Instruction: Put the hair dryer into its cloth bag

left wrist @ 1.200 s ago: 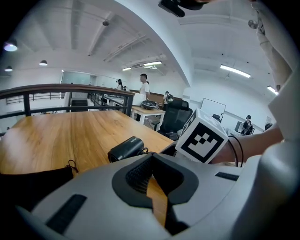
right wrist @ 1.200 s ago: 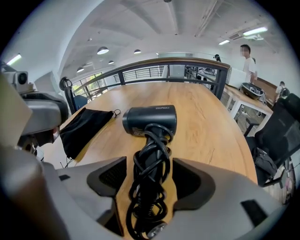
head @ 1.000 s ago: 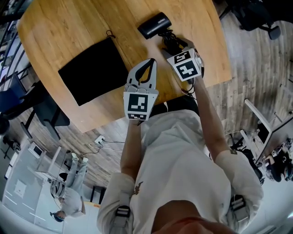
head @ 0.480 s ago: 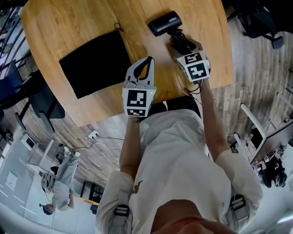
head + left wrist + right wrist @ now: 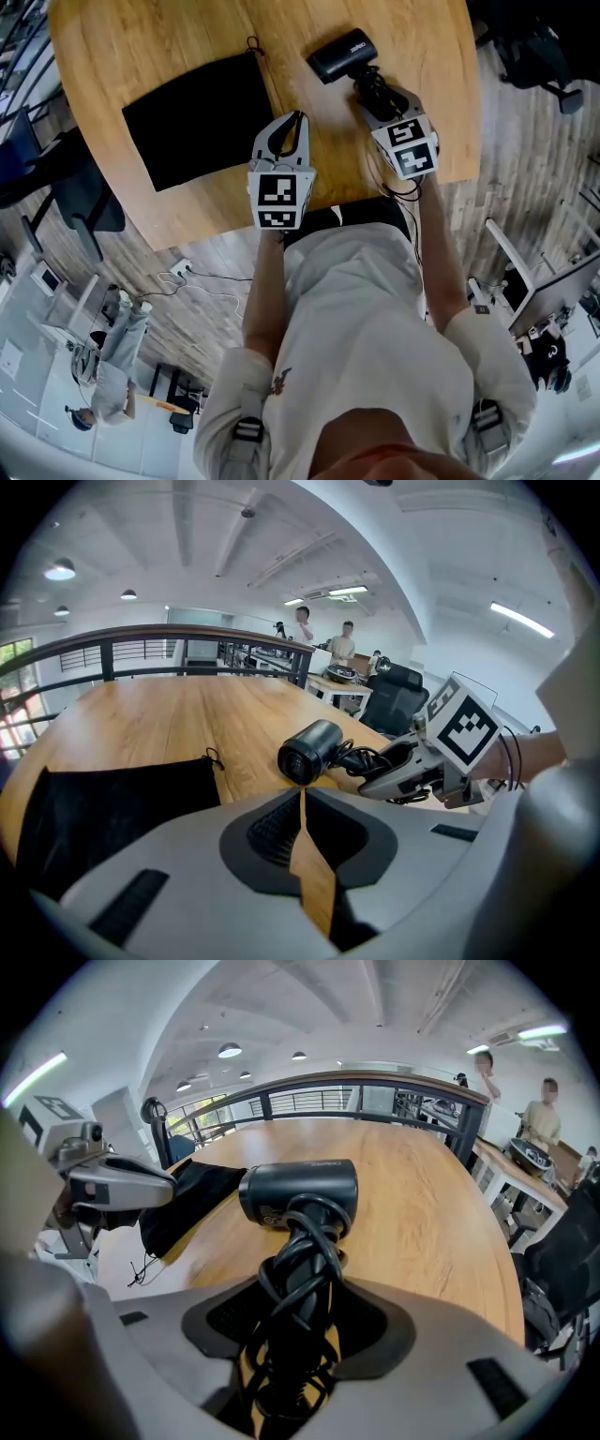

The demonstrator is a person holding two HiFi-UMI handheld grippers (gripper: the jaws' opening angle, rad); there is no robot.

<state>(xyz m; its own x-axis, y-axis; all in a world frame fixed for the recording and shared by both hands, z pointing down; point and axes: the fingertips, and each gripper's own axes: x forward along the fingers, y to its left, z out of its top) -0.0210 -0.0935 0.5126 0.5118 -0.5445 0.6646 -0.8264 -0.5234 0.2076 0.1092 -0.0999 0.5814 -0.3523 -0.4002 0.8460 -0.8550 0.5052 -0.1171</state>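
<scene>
Our right gripper [image 5: 373,94] has just been closing and now pinches the hair dryer [image 5: 342,54] by its handle, with the wrapped power cord caught between the jaws as well. Our left gripper [image 5: 298,120] is pressed together on nothing, hovering over the table [image 5: 122,47] between dryer and bag, its tips pointing to about 12 o'clock.

We judge the task to be at its first step. The dryer is gripped, but it is wholly outside the cloth bag [image 5: 202,117], well apart from it at about 3 o'clock. The bag lies flat and unopened, with its drawstring [image 5: 251,42] at the corner nearest the dryer. Opening the mouth, carrying the dryer over and sliding it in are all left to do.

In the head view the dryer's barrel runs from about 8 to 2 o'clock, a round end facing the bag side. The handle drops toward 5 o'clock into our right jaws. Whether it rests on the wood or hangs just clear, we cannot tell.
</scene>
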